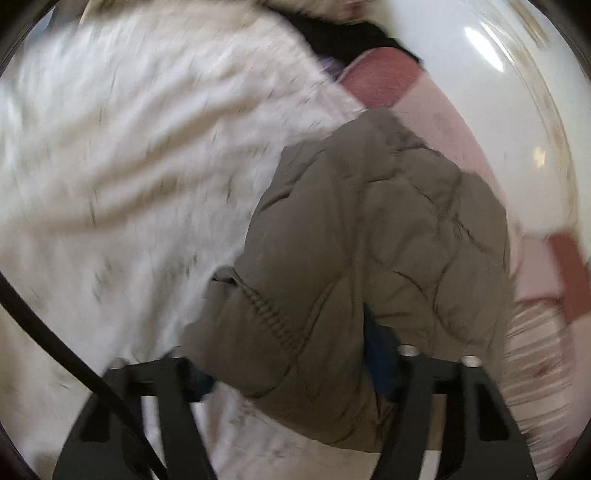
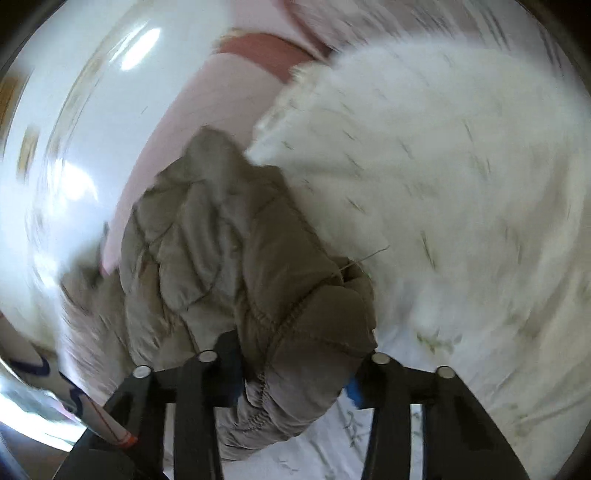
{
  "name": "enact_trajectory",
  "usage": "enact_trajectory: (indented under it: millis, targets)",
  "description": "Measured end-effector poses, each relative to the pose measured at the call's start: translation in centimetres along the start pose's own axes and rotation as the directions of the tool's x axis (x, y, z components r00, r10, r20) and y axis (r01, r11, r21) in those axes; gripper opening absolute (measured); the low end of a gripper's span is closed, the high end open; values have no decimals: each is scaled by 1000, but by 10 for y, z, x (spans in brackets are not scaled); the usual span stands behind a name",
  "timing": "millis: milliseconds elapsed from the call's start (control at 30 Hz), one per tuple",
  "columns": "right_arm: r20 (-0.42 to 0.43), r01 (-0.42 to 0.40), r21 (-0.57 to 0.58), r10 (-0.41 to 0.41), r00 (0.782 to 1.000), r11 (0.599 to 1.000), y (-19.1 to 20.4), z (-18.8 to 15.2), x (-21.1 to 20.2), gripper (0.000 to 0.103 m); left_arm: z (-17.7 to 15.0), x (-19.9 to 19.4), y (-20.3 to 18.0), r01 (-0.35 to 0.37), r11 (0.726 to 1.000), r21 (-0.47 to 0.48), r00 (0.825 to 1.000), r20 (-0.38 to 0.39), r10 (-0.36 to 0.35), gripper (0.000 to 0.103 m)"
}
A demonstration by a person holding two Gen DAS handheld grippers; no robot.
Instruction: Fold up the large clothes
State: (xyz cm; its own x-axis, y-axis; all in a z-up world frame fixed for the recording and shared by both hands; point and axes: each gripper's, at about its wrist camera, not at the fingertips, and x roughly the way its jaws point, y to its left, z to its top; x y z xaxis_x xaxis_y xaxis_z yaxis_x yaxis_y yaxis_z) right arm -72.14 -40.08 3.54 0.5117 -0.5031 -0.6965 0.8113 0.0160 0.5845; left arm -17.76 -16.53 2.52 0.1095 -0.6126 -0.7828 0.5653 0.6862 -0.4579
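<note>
A taupe quilted puffer jacket (image 1: 369, 229) lies bunched on a white bedcover (image 1: 110, 147) with small grey-green marks. In the left wrist view my left gripper (image 1: 288, 369) is shut on a padded fold of it, and the fabric fills the gap between the blue pads (image 1: 380, 354). In the right wrist view the same jacket (image 2: 207, 229) bulges up between the black fingers, a stitched seam running down the middle. My right gripper (image 2: 295, 376) is shut on that fold. Both views are blurred by motion.
Pink fabric (image 1: 436, 110) with a red-brown patch (image 1: 384, 74) lies beyond the jacket, also in the right wrist view as pink fabric (image 2: 229, 92). Something black (image 1: 332, 33) sits at the far edge. A black cable (image 1: 55, 339) crosses the lower left. The white bedcover (image 2: 443, 166) spreads to the right.
</note>
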Motion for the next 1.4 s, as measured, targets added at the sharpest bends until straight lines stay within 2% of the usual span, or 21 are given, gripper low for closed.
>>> enact_trajectory:
  millis: [33,67,133,267,367,533,767,1000,1067,1100,1133,1200,1267,1333,1400]
  targets:
    - [39,52,-103,-48,998,993,18,-3,-6,39,-3,-6,-13,-62,995,73,997,44,59,48]
    - [75,99,-185,-87,993,978,33,-7,-10,37,-8,-14,-29,-132,980,146,987,110,116,47]
    - [172,206,-356,-153,973,912,66,-20,-24,35,-16,-22,-45,-209,955,210,968,181,172,42]
    - [284,294,-499,-167,944,815,97,-38,-50,34,-21,-48,-58,-271,924,271,943,269,198,40]
    - [324,307,-532,-145,935,789,103,-46,-73,34,-25,-75,-56,-268,922,281,935,307,179,40]
    - [336,273,-540,-93,937,796,102,-54,-109,34,-36,-111,-50,-253,927,275,929,335,154,40]
    - [332,224,-529,-43,942,819,85,-85,-167,34,-75,-162,-34,-217,939,266,931,346,118,40]
    - [289,190,-505,-42,956,842,53,-118,-193,34,-127,-182,-7,-206,947,248,942,312,123,42]
    - [260,184,-486,-59,964,854,40,-123,-190,35,-140,-178,0,-218,941,258,945,298,137,44]
    - [241,179,-472,-69,968,863,34,-124,-187,35,-145,-176,3,-223,940,257,946,291,145,49]
    - [204,170,-443,-85,975,880,24,-124,-179,37,-147,-171,8,-233,940,249,946,280,161,58]
    - [113,150,-389,-114,987,909,6,-122,-164,44,-150,-159,18,-283,928,241,941,258,220,69]
    - [22,111,-307,-109,994,945,-15,-116,-154,55,-150,-152,28,-332,916,225,930,242,278,71]
    - [-53,31,-119,-37,998,992,-49,-107,-153,67,-147,-155,41,-319,929,185,933,233,274,81]
    - [-87,-23,81,30,996,996,-87,-102,-155,72,-144,-162,49,-332,932,144,923,254,289,82]
